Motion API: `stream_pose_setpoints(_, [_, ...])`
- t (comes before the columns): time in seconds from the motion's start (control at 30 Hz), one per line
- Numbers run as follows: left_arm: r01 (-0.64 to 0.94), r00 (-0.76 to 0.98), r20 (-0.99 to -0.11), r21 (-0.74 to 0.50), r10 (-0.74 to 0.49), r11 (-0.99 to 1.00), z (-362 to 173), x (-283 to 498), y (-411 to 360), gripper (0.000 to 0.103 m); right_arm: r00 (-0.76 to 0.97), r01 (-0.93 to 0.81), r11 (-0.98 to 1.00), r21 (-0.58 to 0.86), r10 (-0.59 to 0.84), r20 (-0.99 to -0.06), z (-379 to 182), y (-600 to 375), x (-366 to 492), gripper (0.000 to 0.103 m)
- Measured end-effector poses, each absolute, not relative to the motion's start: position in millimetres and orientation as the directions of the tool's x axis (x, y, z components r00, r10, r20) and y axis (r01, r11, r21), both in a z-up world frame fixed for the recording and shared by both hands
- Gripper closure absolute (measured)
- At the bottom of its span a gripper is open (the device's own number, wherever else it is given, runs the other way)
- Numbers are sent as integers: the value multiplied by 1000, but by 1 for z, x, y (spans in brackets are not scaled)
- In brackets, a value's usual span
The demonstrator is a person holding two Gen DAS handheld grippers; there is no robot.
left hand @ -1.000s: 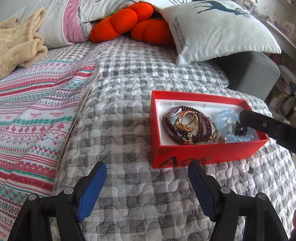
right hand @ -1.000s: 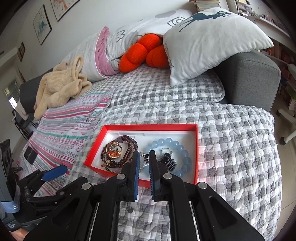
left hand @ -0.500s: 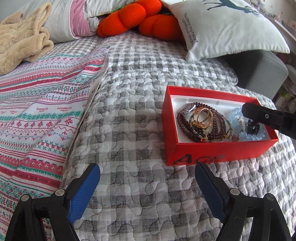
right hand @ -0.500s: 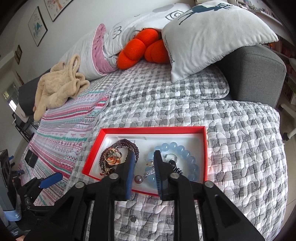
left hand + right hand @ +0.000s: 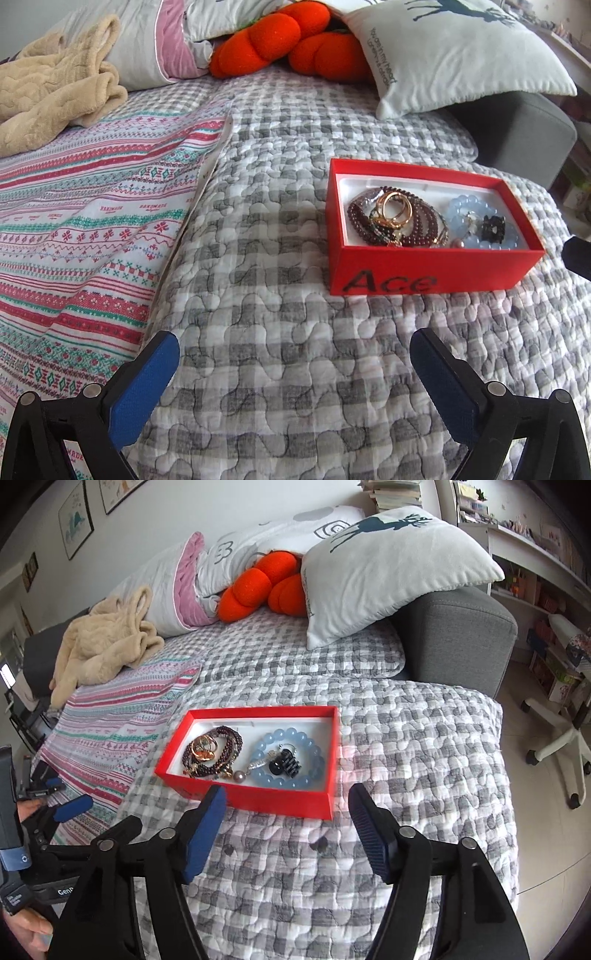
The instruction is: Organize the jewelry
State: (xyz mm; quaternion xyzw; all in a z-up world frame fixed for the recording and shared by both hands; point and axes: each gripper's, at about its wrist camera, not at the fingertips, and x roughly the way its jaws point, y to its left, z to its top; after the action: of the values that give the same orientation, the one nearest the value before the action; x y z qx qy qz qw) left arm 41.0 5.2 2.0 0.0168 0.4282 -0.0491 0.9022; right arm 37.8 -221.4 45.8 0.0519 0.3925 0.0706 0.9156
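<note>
1. Leftmost, at about nine o'clock in the right wrist view, lies the striped red-and-green woven blanket [image 5: 110, 723], and the left gripper [image 5: 295, 391] hovers over the grey-and-white checked quilt [image 5: 277, 295] beside it. Its blue-padded jaws are spreading, very wide, with only quilt between them: released, holding nothing.

2. Next, near the centre, the shallow red cardboard box with a white lining [image 5: 258, 799] sits flat on the quilt, at roughly two o'clock from the left gripper and twelve o'clock from the right one.

3. Inside the box, on its left half, a coil of dark garnet bead strands [image 5: 225, 755] carries gold rings [image 5: 204, 747] on top. On its right half a pale blue bead bracelet [image 5: 317, 764] encircles a small black ribbed clasp [image 5: 286, 764], with a pearl pendant [image 5: 238, 776] between the two groups.

4. Right of centre, the right gripper [image 5: 286, 830] hangs just short of the box's near wall; its jaws are opening, already broad, and nothing sits between them.

5. Judging by this, all the jewelry is boxed and the step is a clean release and withdrawal. To do it well, let both pairs of jaws clear the box rim before lifting away, so no pad snags a strand or tips the light box.
</note>
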Motion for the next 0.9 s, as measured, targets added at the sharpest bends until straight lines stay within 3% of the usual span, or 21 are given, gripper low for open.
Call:
stream_pose_setpoints(0.1, [99, 617, -784, 4, -58, 995, 2, 31, 3, 1, 682, -40, 994, 104, 103, -724, 46, -227, 22, 7])
stream_pose_setpoints(0.13, [100, 615, -787, 7, -56, 995, 3, 27, 2, 1, 682, -16, 996, 82, 71, -728, 45, -229, 17, 5])
stream_pose_setpoints(0.3, [116, 602, -796, 9, -63, 993, 2, 12, -2, 1, 662, 50, 999, -1, -34, -749, 40, -234, -5, 4])
stream_pose_setpoints(0.9, [112, 592, -804, 18, -52, 994, -1, 4, -6, 1, 642, 33, 999, -25, -40, -765, 33, -216, -17, 4])
